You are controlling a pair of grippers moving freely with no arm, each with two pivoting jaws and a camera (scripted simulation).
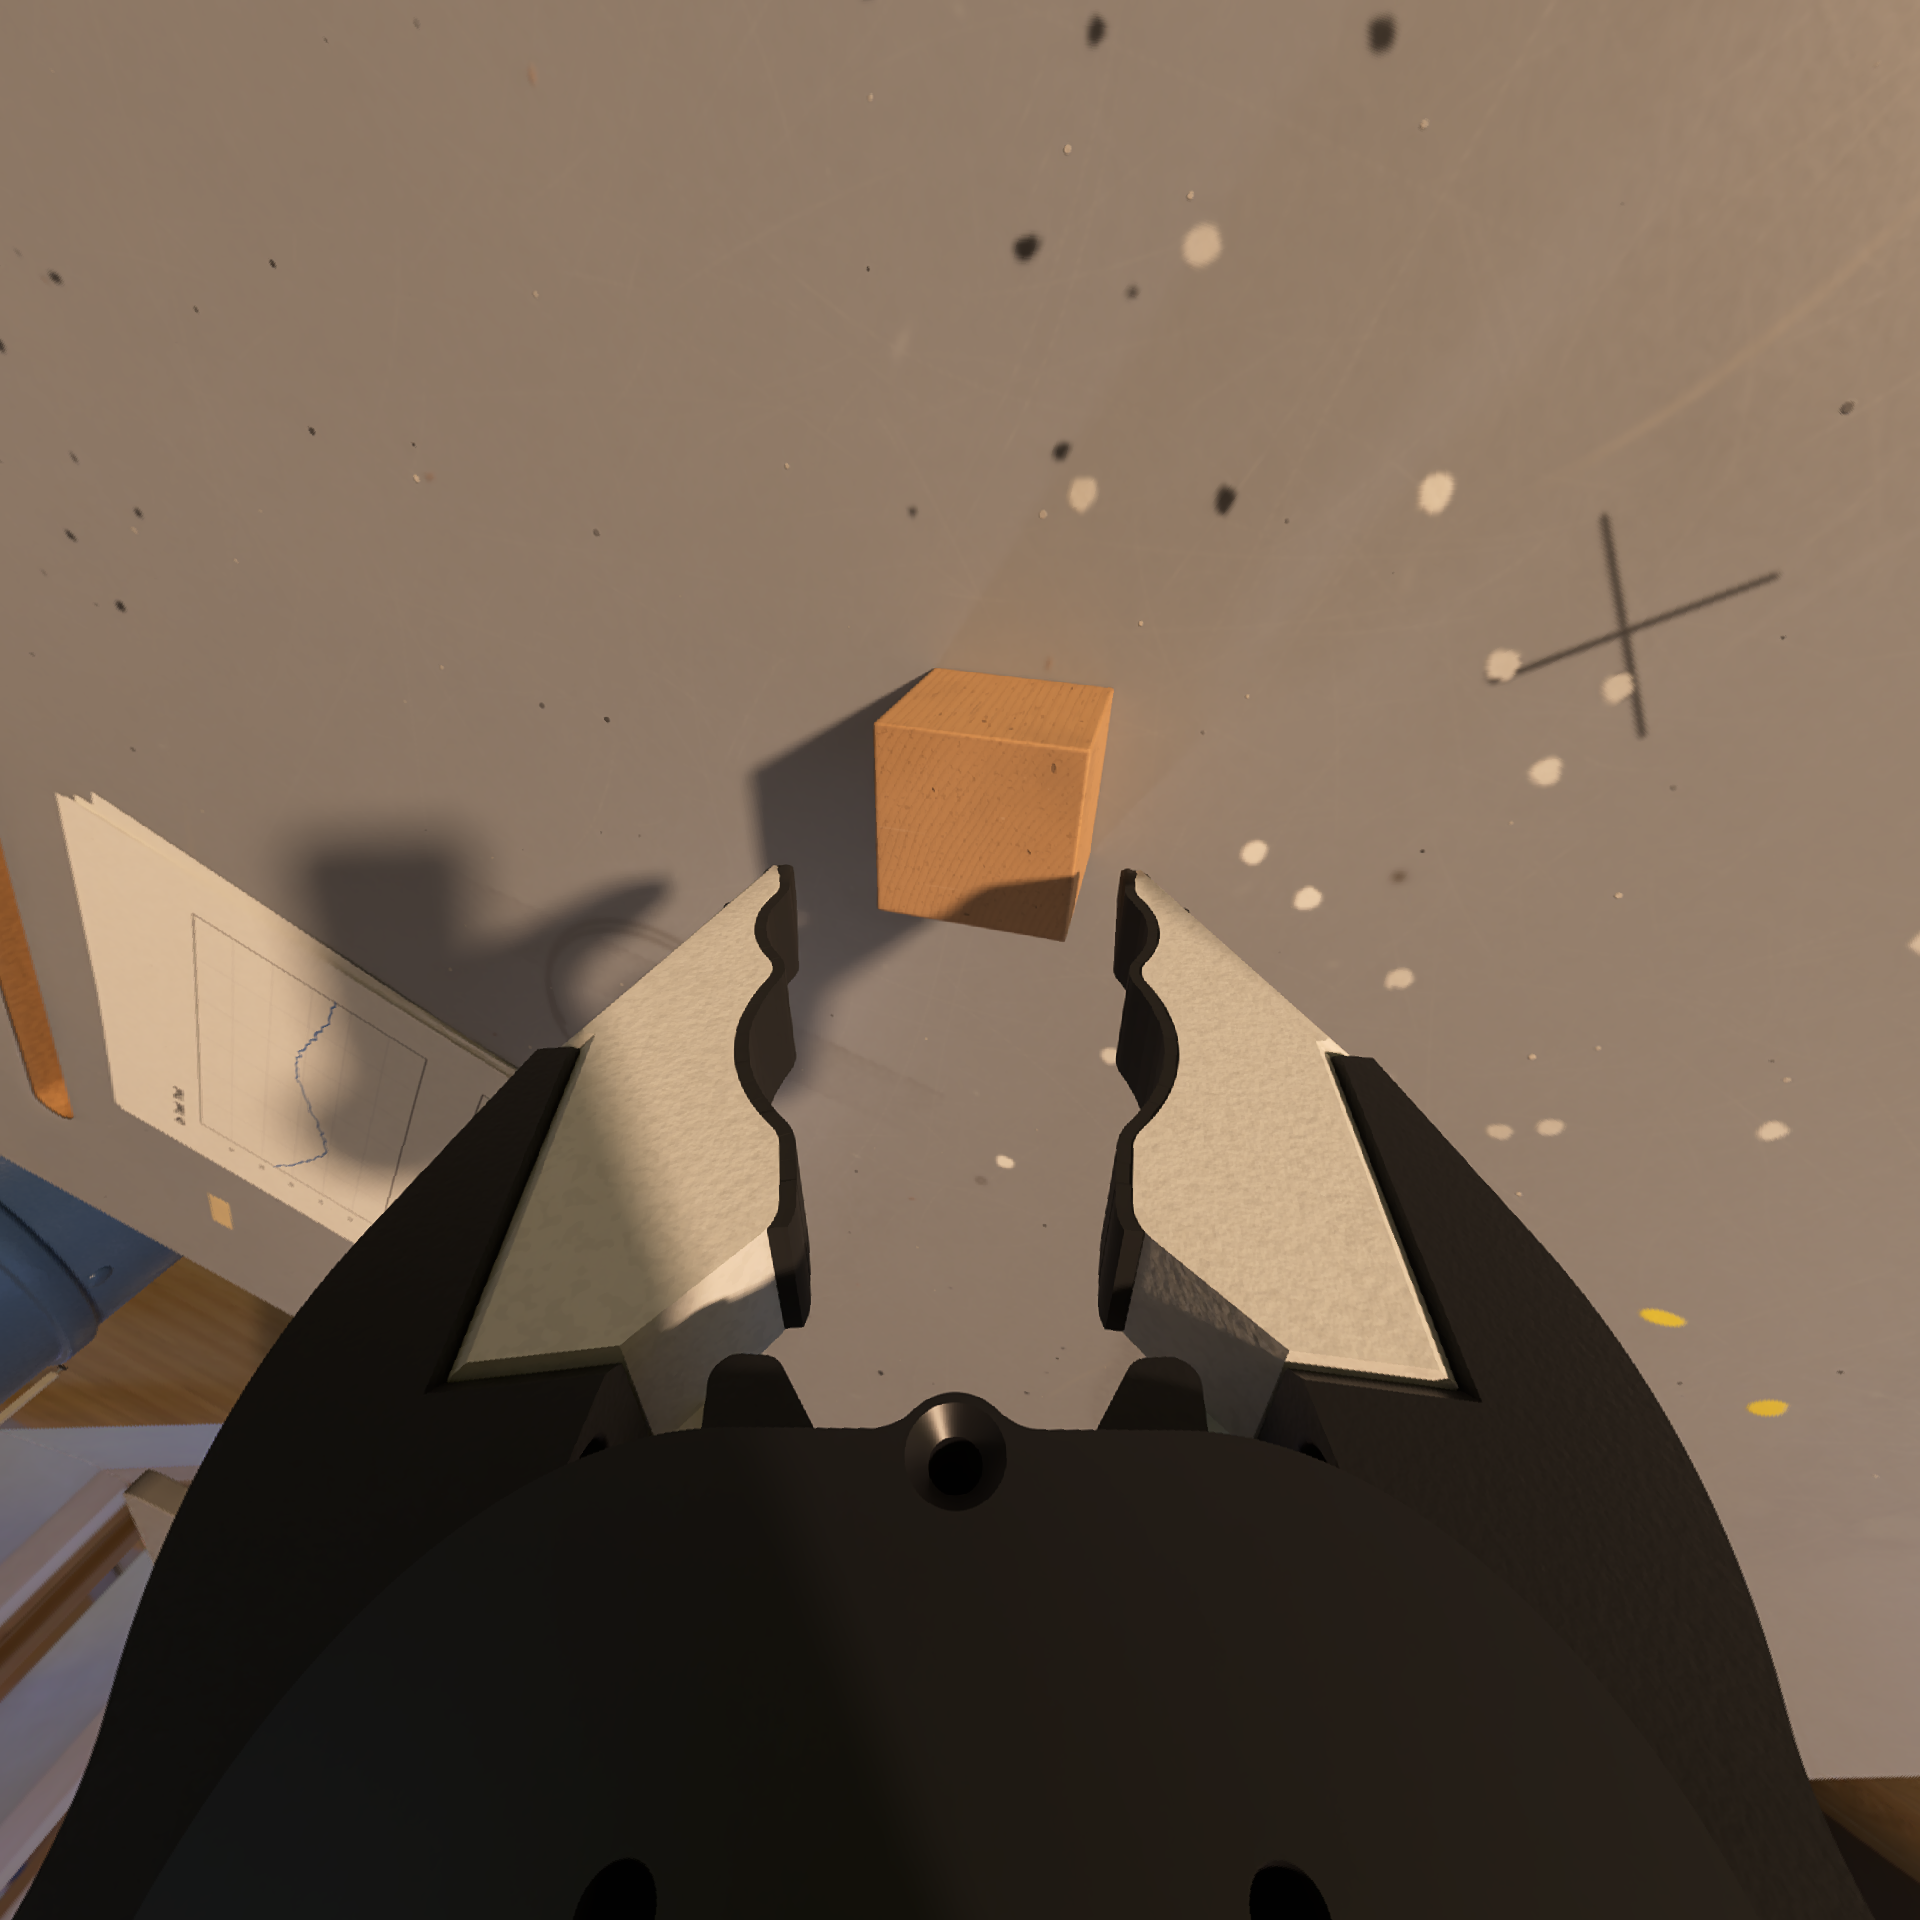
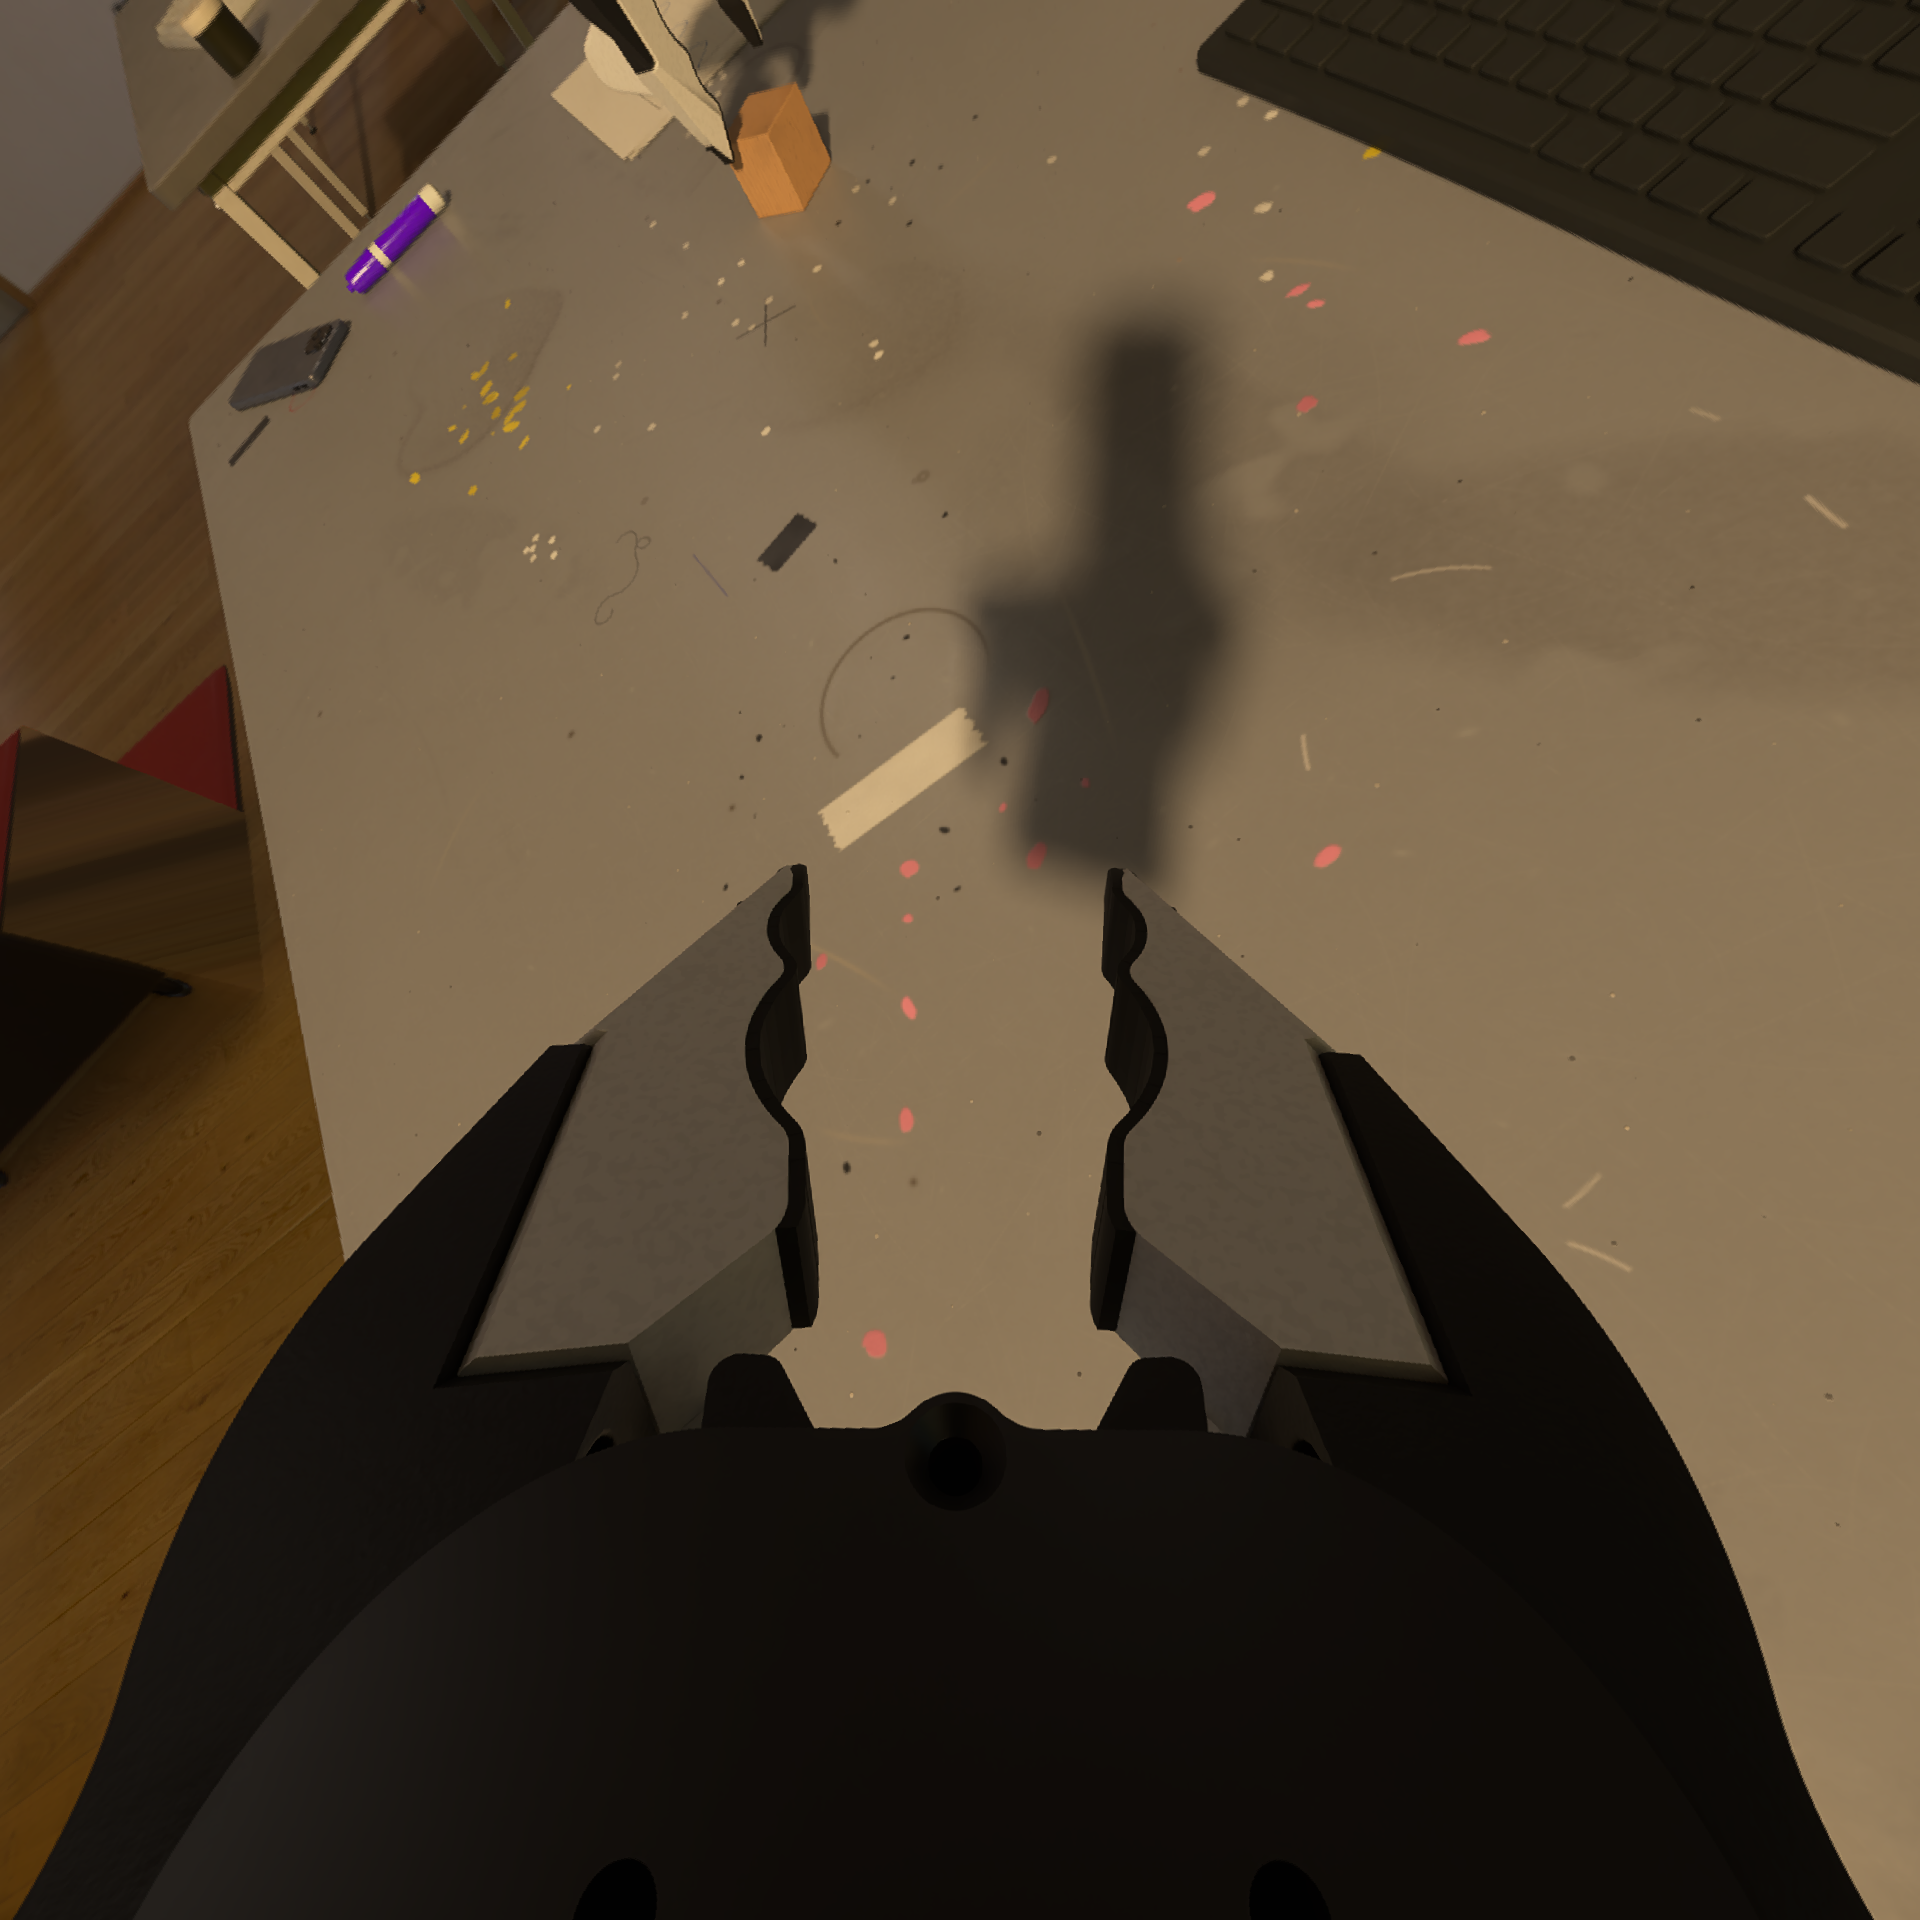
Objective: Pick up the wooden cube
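The wooden cube [image 1: 987, 805] is orange-brown and stands on the grey speckled table [image 1: 520, 416]. My left gripper [image 1: 956, 883] is open, and the cube sits just beyond its fingertips, centred on the gap and apart from both. In the right wrist view the cube [image 2: 784, 156] is far off at the top, with the left gripper's pale fingers [image 2: 686, 83] right beside it. My right gripper [image 2: 954, 878] is open and empty, hovering over the table far from the cube.
A stack of printed paper [image 1: 249, 1029] lies left of the left gripper, near the table edge. A black keyboard [image 2: 1621, 135] fills the top right. A purple marker [image 2: 395, 239], a dark phone [image 2: 289, 364] and a strip of white tape [image 2: 902, 779] lie on the table.
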